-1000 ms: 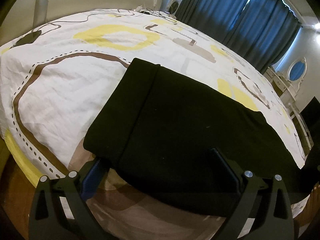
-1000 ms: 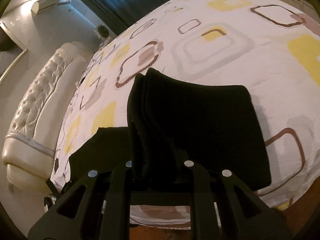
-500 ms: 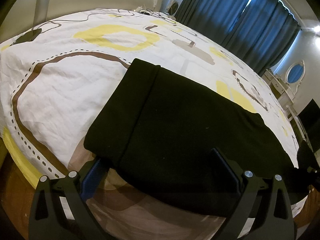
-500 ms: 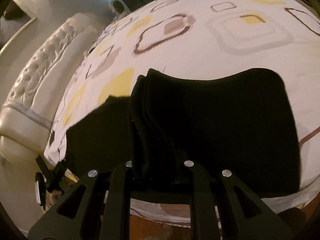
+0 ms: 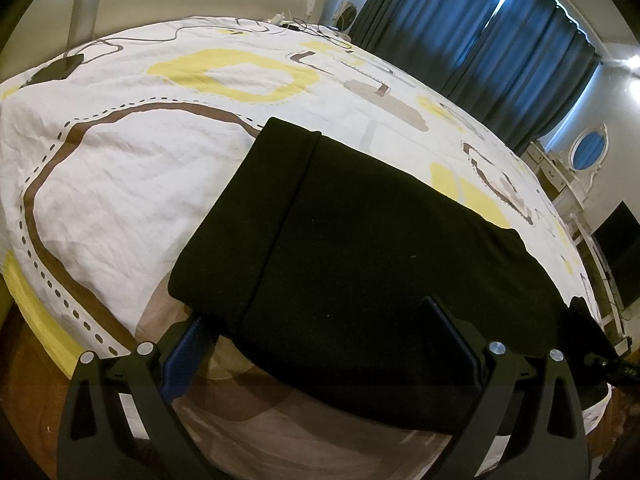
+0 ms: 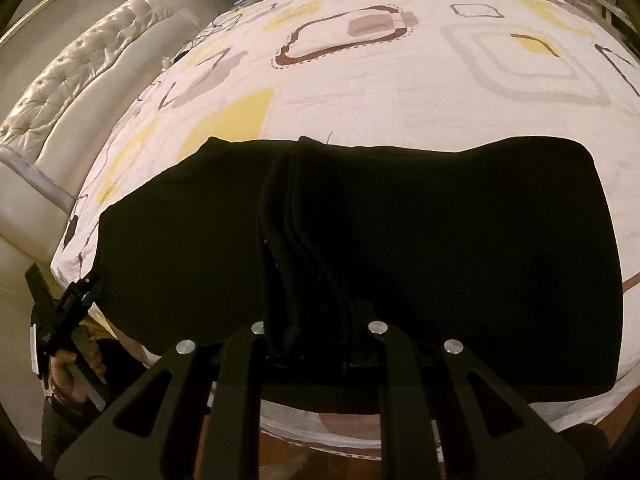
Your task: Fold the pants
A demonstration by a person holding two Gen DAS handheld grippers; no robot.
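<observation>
Pants (image 6: 440, 240) hem bunched in right gripper (image 6: 316, 316) fingers, clamped; left gripper (image 5: 316, 336) fingers apart — fold could skew or slip on release.

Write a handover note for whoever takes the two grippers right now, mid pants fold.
Left gripper: open, straddling the near edge of the black pants, gripping nothing.
Right gripper: shut on a bunched end of the pants, held over the rest.
Pants lie on the patterned bed cover, near its edge.
Done: one end brought across.
Left: lay that end flat, let go, probably fold again.
</observation>
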